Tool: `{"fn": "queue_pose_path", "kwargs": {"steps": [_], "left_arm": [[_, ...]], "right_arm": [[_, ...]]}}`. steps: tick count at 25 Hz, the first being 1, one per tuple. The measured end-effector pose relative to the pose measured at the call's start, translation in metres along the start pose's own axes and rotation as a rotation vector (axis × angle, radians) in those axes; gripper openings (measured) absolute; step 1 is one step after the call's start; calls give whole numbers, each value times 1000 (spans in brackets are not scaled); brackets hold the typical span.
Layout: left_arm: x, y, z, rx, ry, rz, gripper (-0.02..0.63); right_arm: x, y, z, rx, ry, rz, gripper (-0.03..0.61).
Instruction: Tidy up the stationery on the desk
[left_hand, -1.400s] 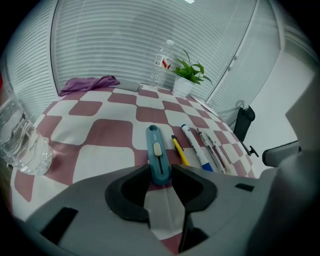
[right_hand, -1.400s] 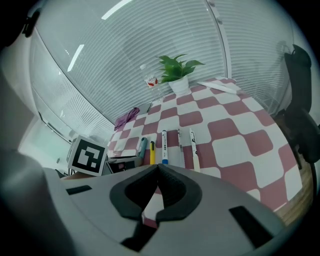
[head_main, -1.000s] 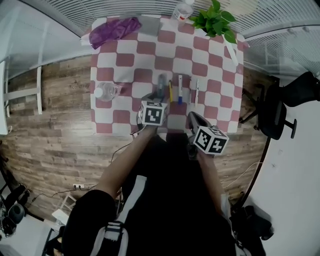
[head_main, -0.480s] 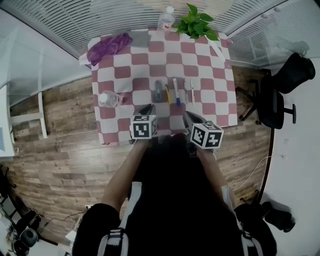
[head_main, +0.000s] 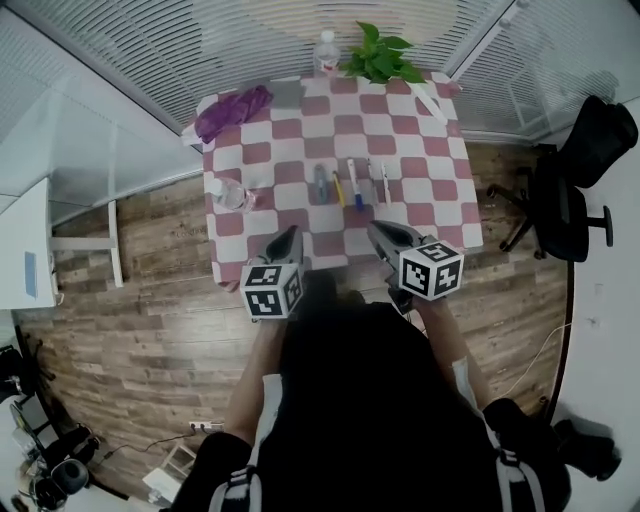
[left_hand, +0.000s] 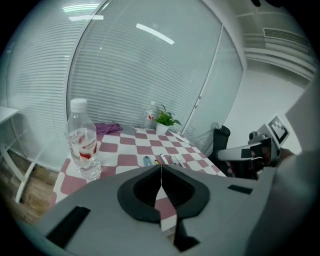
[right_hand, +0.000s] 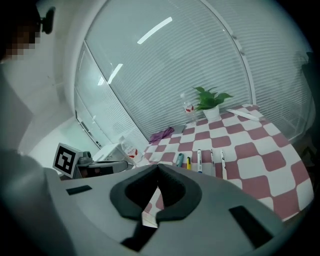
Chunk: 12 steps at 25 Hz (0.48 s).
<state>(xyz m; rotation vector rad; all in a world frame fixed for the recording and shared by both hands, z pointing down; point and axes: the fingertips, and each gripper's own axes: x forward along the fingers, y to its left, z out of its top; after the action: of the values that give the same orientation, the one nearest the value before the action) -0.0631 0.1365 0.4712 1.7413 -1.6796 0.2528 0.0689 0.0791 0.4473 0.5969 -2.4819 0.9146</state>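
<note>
Head view: the stationery (head_main: 353, 183) lies in 1 neat row mid-bench (head_main: 420, 205), pcs parallel & side by side: 1 stubby blue-grey piece (head_main: 320, 184), 1 yellow pen (head_main: 338, 189), 1 marker (head_main: 354, 190) w/ a blue end, 1 thin pen (head_main: 370, 180), 1 white pen (head_main: 385, 184), so 5 pcs. We also count 2 bottles, the near bottle (head_main: 228, 192) at the bench's left side & the far bottle (head_main: 326, 48) at the back edge. There is 1 plant (head_main: 380, 58), 1 purple cloth (head_main: 233, 108), 1 white strip (head_main: 430, 100) at the back right (a ruler? we can't tell) and 1 office chair (head_main: 575, 190) off to the right. The left gripper (head_main: 291, 233) & right gripper (head_main: 375, 229) sit by the bench's near edge, well apart from the row. Left gripper view: its jaws have just been closing and now meet tip to tip w/ nothing between them. The row shows beyond them, untouched. Right gripper view: jaws clenched on nothing too, w/ all 5 pcs lined up ahead. We judge the tidy-up done or v. nearly so, as every pc is aligned & both grippers are empty. At most the white strip is left, if it counts as stationery.
</note>
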Motion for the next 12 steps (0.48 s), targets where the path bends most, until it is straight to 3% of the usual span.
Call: {"fn": "queue_pose_path", "kwargs": {"steps": [7, 12], "left_arm": [[-48, -78, 13, 149, -107, -70, 35], [-82, -126, 3, 155, -153, -116, 35]], "right_arm": [[-68, 7, -7, -49, -83, 87, 20], [-115, 18, -24, -114, -99, 122, 20]]}}
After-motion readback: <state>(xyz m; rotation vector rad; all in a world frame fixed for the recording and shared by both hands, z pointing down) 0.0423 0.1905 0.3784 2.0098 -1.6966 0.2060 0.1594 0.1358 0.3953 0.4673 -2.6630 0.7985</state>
